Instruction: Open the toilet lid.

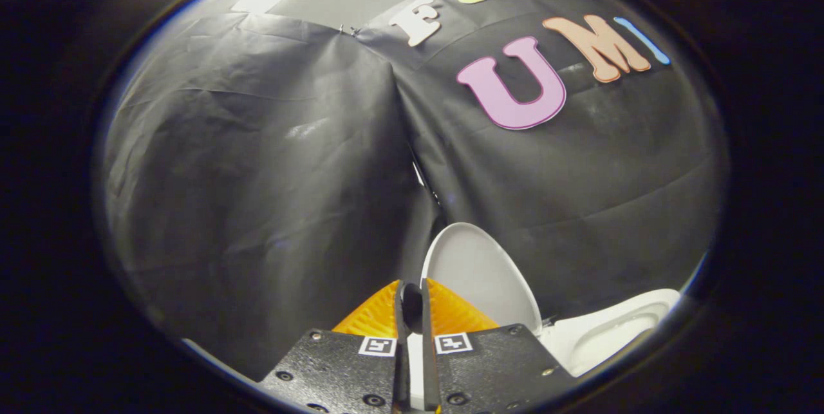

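Toilet lid raised, edge caught in a narrow gripper.

Gripper view: gripper (412, 301) drawn nearly closed, a thin slot left between the fingers, and in that slot apparently the near rim of the toilet lid (479, 272) — hard to confirm true pinch on both sides, since the pads hide the contact. Lid standing up and leaning away toward the booth wall (257, 163), long axis running upward and slightly right from the fingertips, pale underside facing right. Toilet bowl (611, 330) and seat lying low, right of and just beyond the fingers. Judged near fully open; remaining push directed away, toward the wall behind the hinge.
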Demonstrator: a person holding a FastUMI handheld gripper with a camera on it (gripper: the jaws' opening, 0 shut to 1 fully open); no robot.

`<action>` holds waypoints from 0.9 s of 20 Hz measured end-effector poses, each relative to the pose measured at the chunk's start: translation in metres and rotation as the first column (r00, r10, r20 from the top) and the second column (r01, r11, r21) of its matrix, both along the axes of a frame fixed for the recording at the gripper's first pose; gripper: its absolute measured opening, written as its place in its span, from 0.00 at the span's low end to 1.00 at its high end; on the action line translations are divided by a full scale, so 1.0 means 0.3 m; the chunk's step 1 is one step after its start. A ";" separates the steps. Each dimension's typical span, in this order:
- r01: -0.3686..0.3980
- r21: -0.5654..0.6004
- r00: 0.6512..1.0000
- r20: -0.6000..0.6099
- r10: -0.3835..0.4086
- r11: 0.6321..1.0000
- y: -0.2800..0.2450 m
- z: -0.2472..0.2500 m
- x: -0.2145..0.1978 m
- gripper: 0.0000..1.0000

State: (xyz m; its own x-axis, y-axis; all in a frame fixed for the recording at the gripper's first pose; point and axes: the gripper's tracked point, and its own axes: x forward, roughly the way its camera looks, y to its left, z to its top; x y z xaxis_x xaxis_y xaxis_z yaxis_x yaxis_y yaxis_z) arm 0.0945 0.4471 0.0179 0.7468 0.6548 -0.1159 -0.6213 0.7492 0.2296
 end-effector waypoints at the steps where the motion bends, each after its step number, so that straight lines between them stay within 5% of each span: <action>1: -0.004 -0.003 1.000 0.000 0.004 1.000 0.009 -0.002 0.000 0.08; 11: -0.026 -0.037 1.000 -0.012 0.025 0.999 0.060 -0.024 -0.011 0.15; 18: -0.026 -0.032 0.999 -0.027 0.026 0.999 0.048 -0.030 -0.024 0.43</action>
State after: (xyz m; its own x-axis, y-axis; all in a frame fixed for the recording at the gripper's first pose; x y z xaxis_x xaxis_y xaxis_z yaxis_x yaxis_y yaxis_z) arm 0.0874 0.4615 0.0090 0.7261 0.6695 -0.1569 -0.6347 0.7403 0.2217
